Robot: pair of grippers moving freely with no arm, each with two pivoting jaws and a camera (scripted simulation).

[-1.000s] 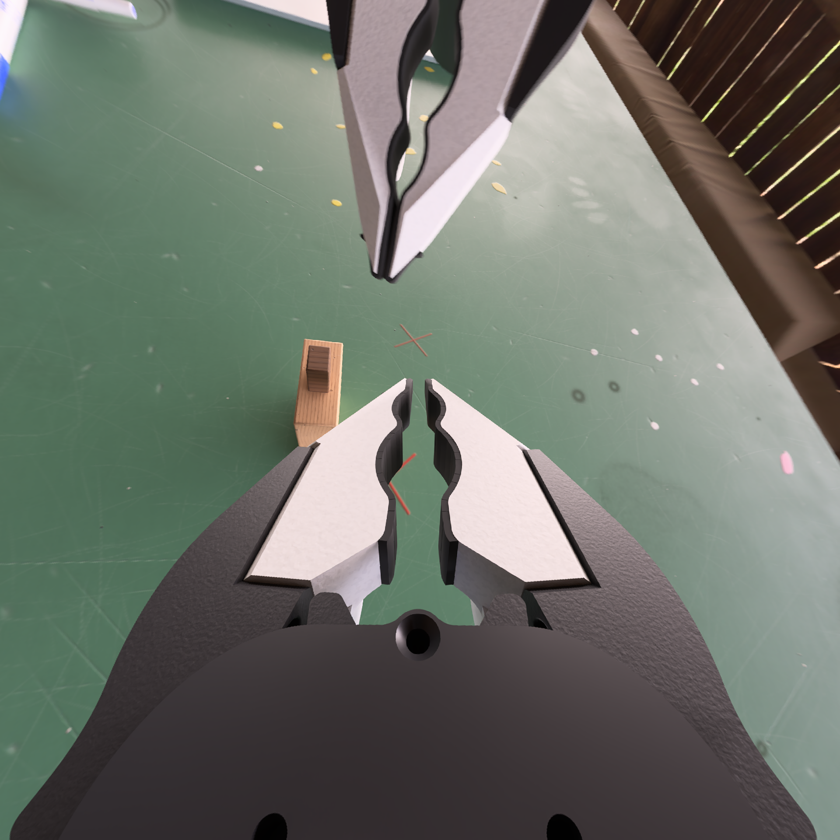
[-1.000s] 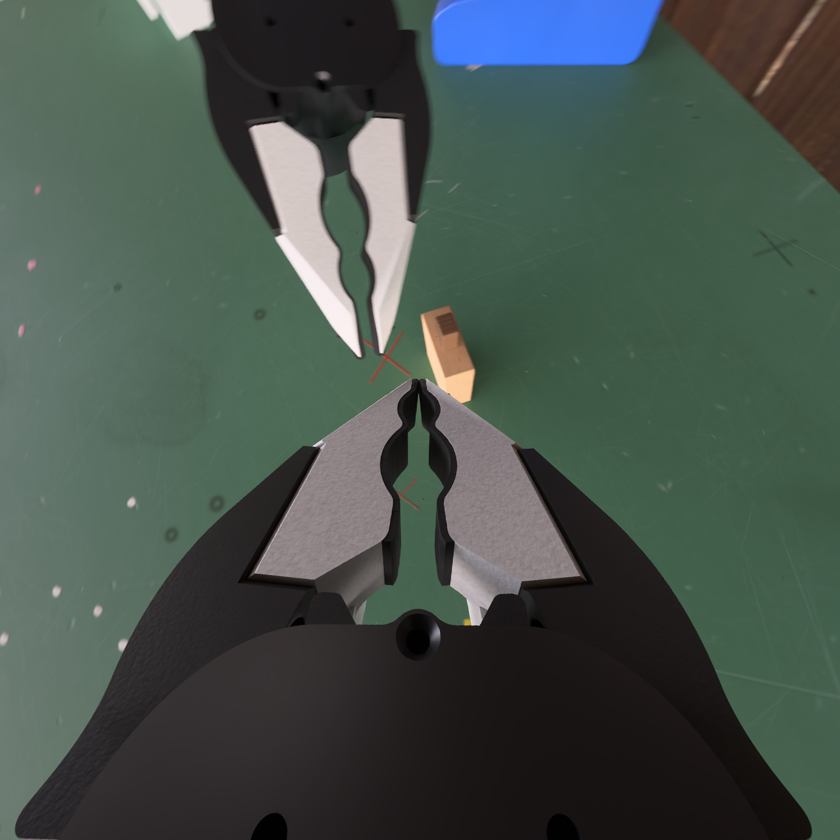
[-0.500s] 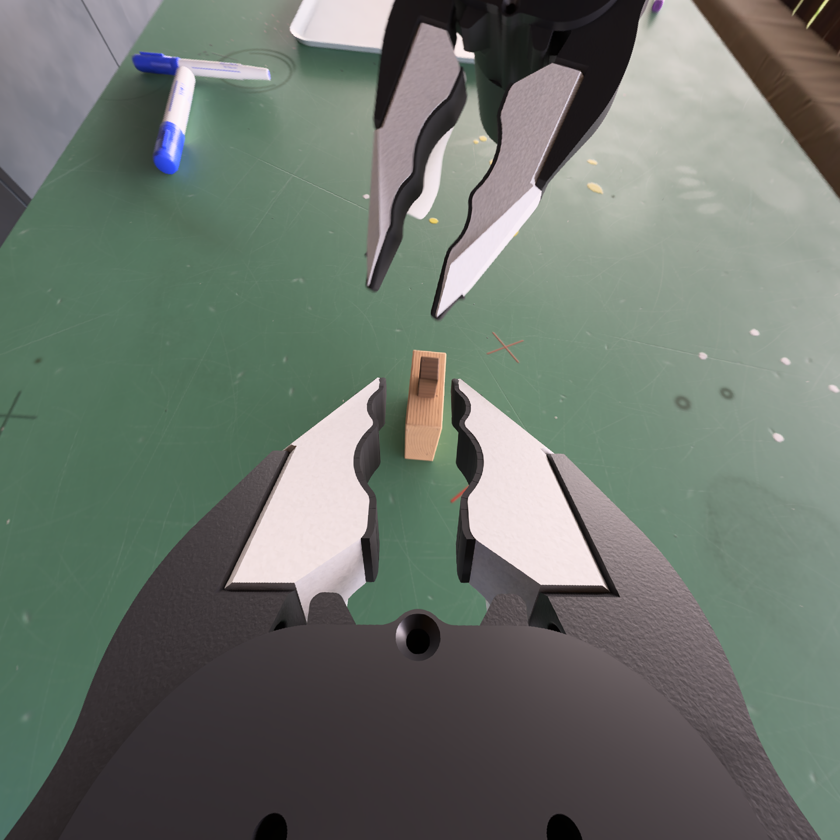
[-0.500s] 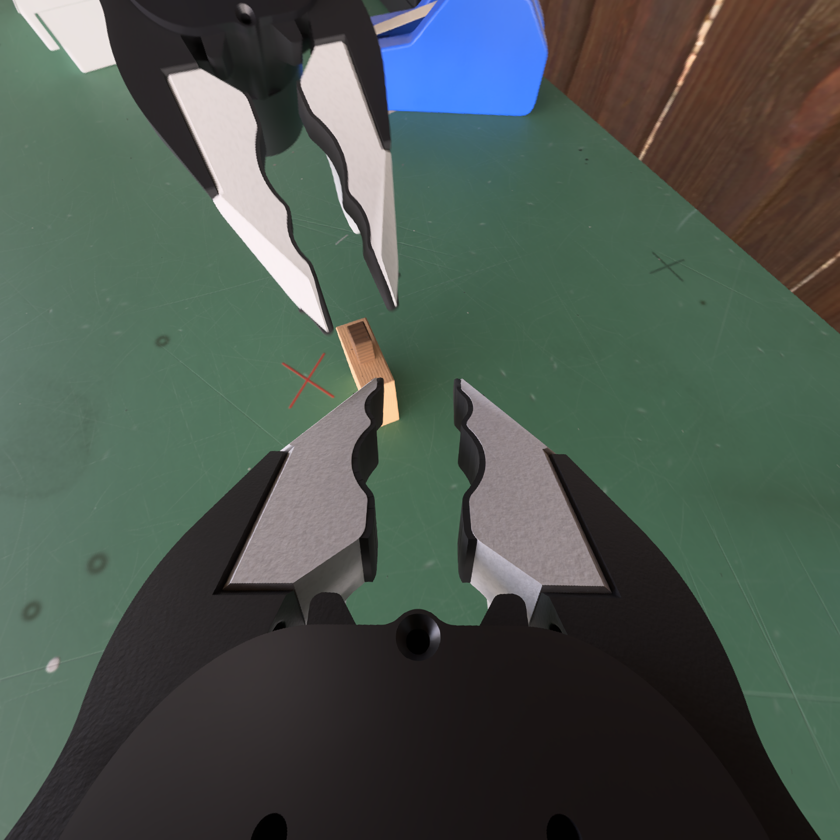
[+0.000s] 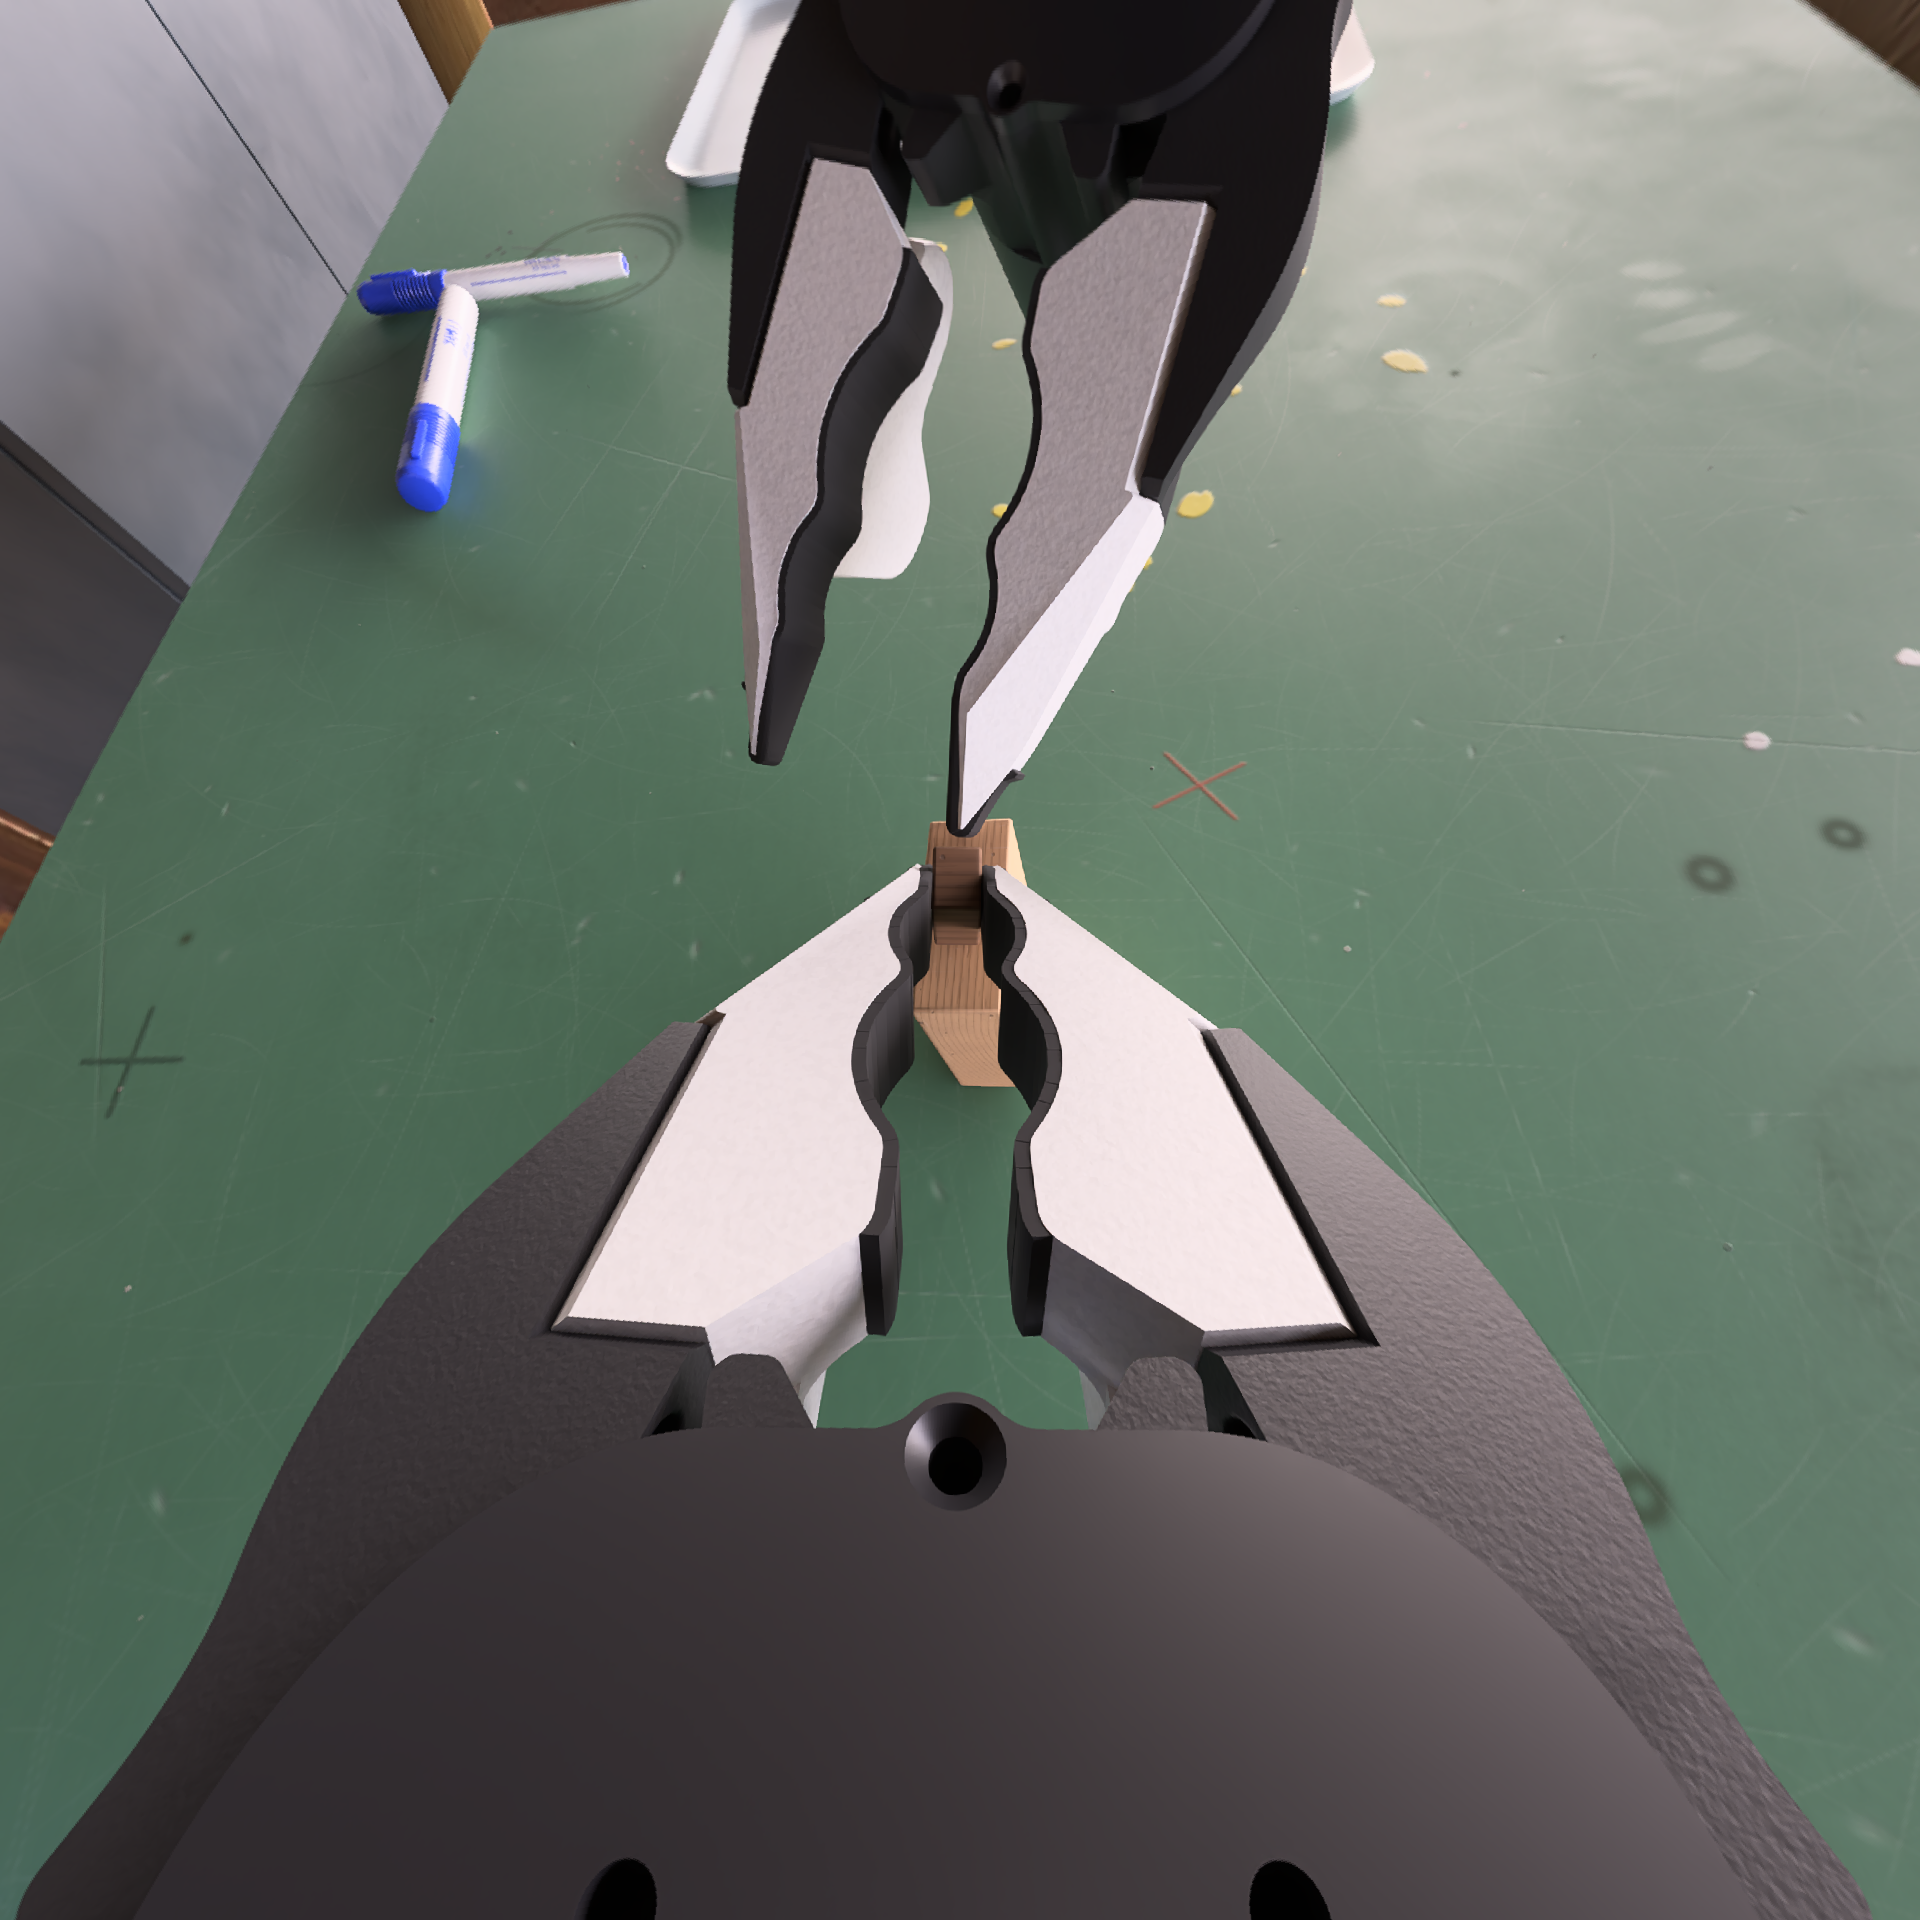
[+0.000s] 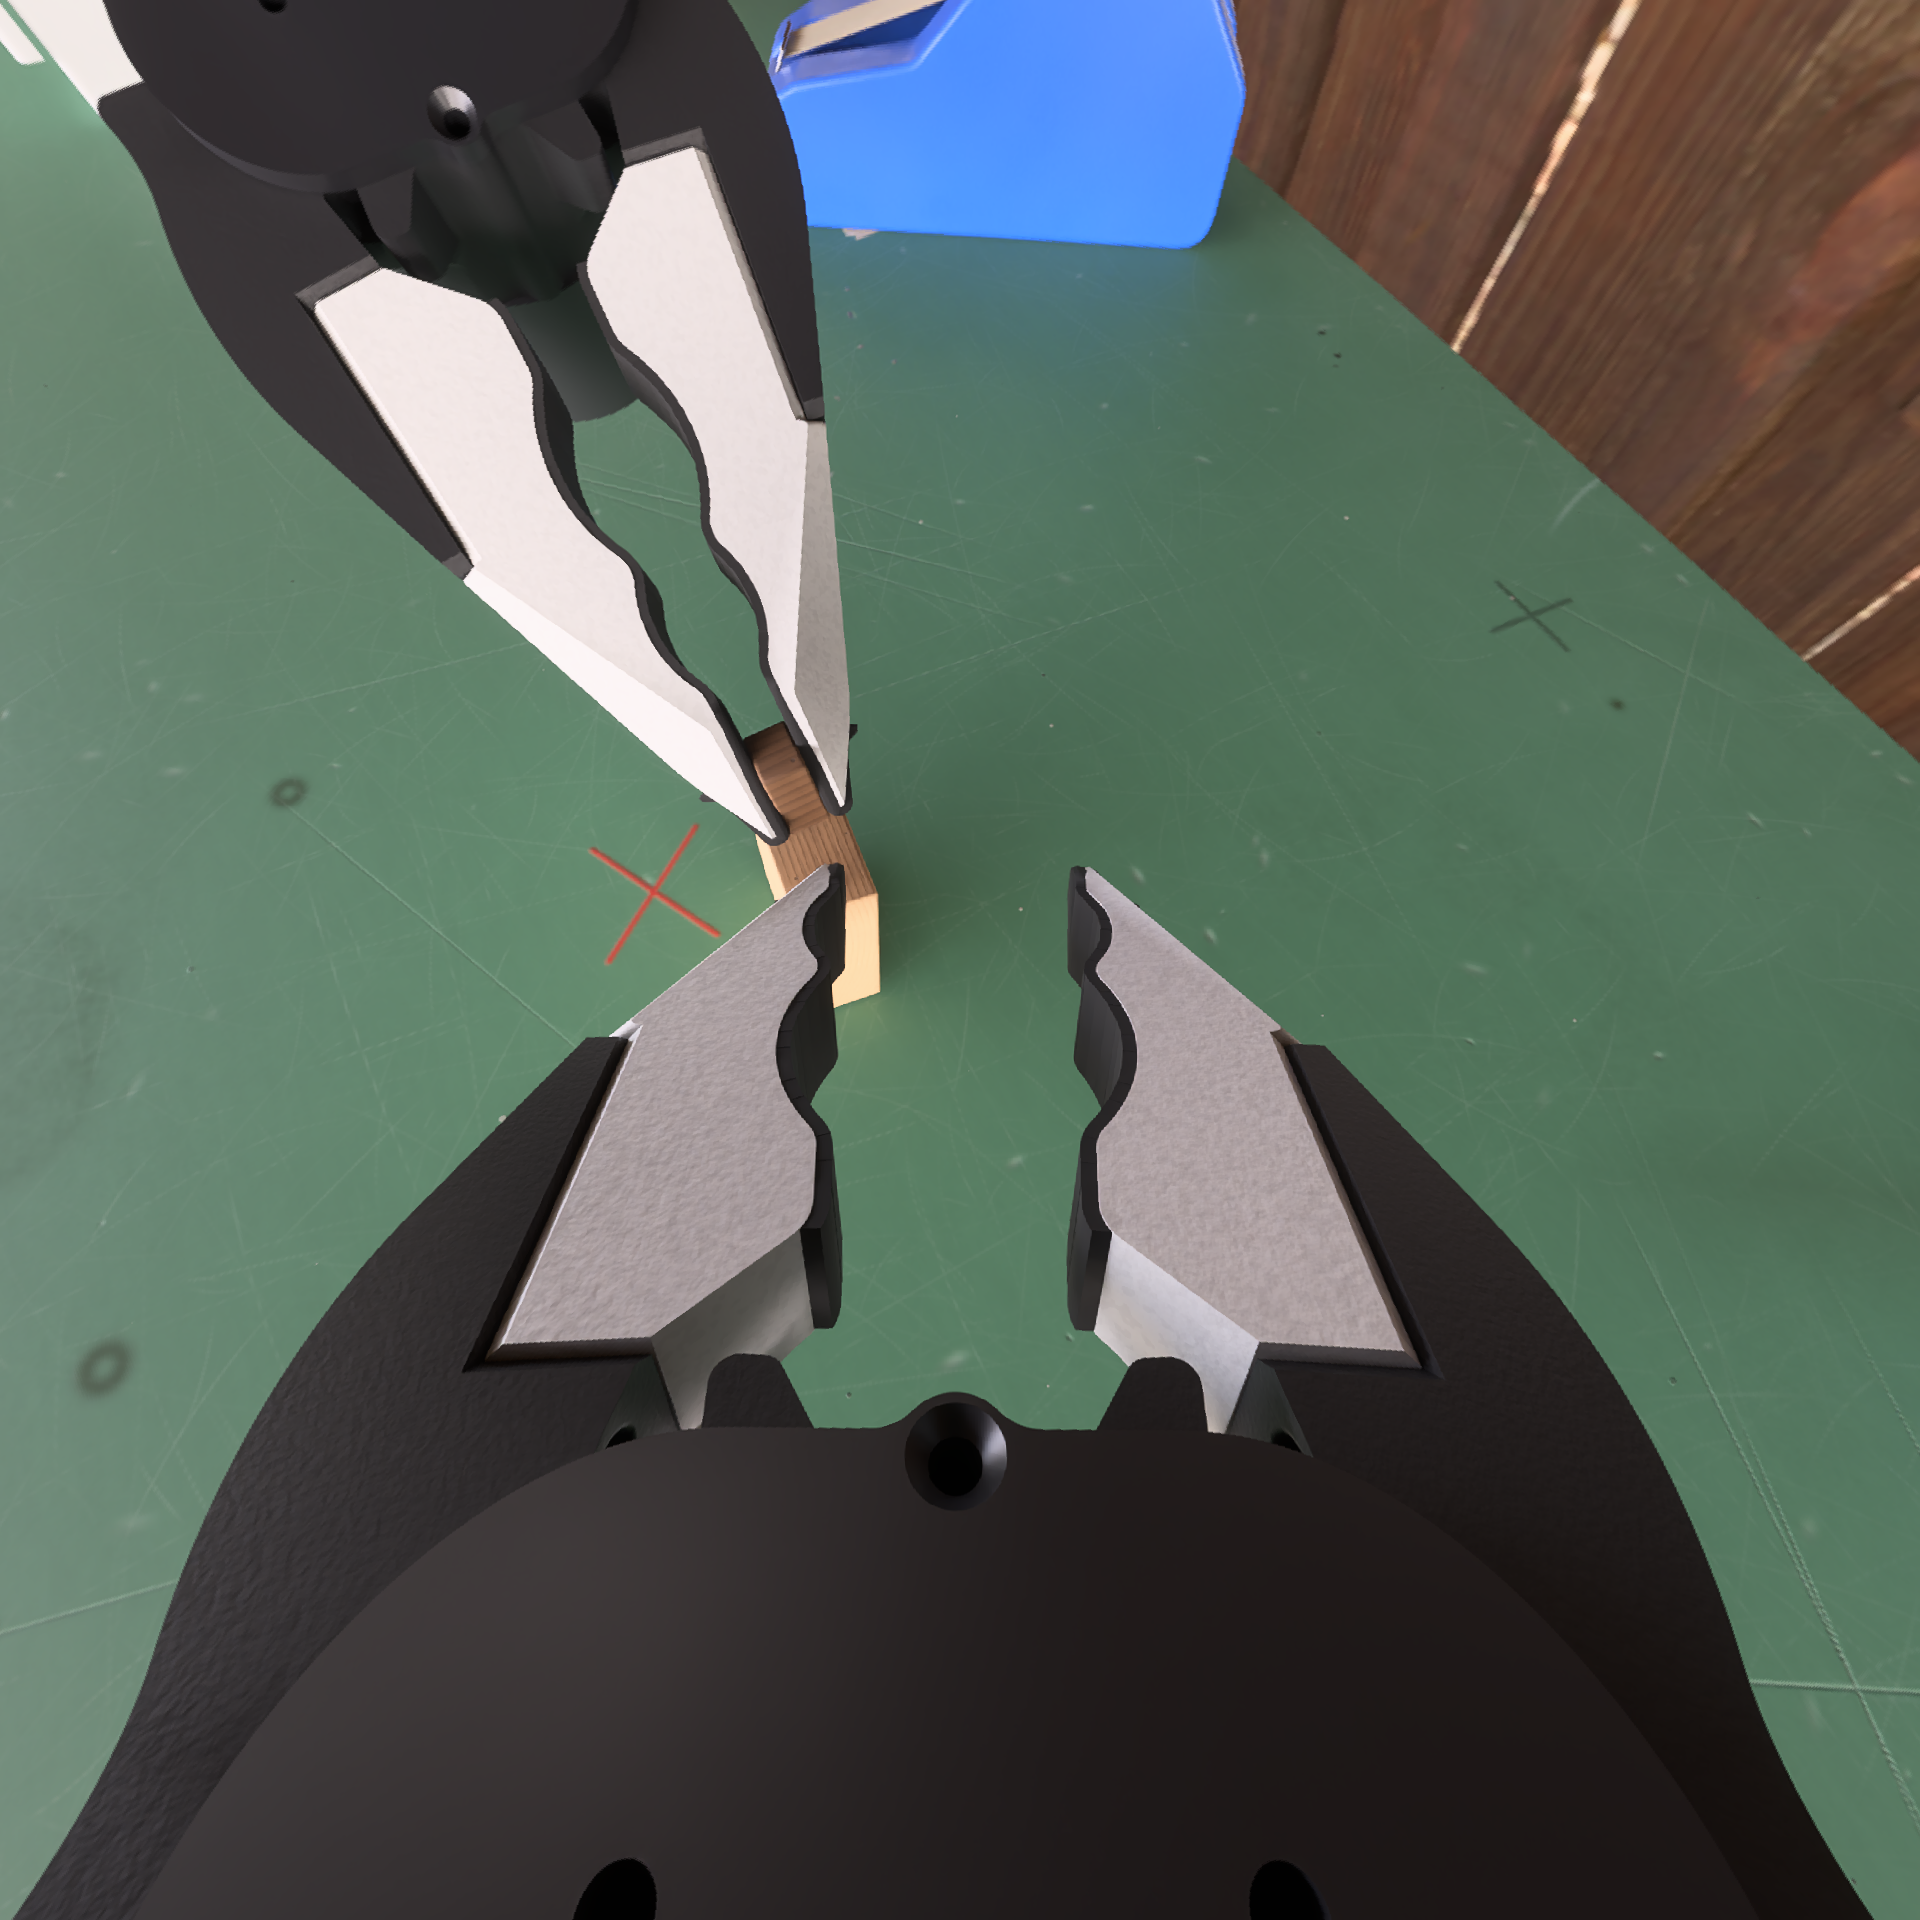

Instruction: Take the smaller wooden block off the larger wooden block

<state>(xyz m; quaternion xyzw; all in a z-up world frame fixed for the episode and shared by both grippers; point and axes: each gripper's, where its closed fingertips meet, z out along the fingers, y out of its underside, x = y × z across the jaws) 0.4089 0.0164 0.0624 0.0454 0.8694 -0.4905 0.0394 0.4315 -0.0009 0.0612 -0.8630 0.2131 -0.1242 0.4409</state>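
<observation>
My left gripper [image 5: 953,883] has a matt, grainy dark shell, and its fingers [image 5: 774,1122] wear pale, paper-rough facings with smooth black wavy edges. Between its tips, the small block [image 5: 954,891] is dark wood on the big block [image 5: 958,1023] of pale, fine-grained bare wood. My right gripper [image 6: 954,883] looks the same, greyer. The surface [image 5: 1507,1039] below is a matt green mat, scuffed and scratched. Far left lie glossy plastic markers [image 5: 436,395]; ahead of my right gripper, a smooth blue plastic box [image 6: 1008,125].
</observation>
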